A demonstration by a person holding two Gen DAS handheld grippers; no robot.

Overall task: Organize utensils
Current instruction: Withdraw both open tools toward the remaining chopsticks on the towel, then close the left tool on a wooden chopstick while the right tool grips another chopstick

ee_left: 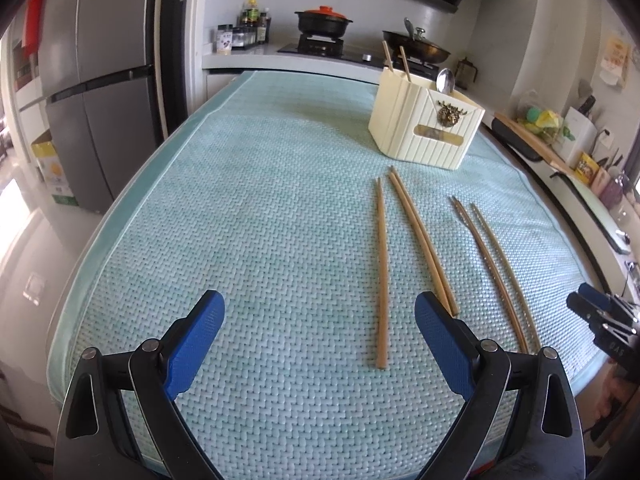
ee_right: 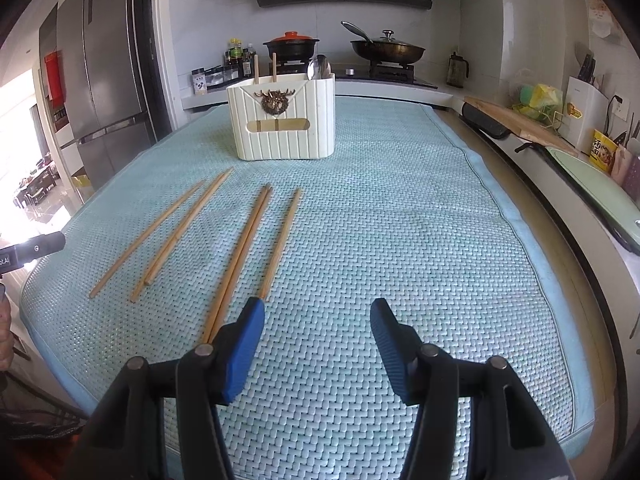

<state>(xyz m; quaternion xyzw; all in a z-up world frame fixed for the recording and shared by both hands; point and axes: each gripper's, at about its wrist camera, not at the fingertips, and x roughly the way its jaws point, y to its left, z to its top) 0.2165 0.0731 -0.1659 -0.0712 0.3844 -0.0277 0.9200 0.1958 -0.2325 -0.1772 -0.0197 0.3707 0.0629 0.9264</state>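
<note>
Six chopsticks [ee_right: 276, 242] are laid on the mat [ee_right: 420, 240], their long axes running away from the grippers toward the holder [ee_right: 282, 120], which stands upright at the far end with two chopsticks and a spoon [ee_right: 319, 67] already in it. Both grippers are held wide open and empty. The right gripper [ee_right: 318, 344] is the nearer: the closest chopstick ends lie just left of its left finger [ee_right: 244, 348]. In the left wrist view the left gripper [ee_left: 320, 344] has one chopstick [ee_left: 382, 276] ahead, right of centre. A crosswise grasp is judged necessary.
</note>
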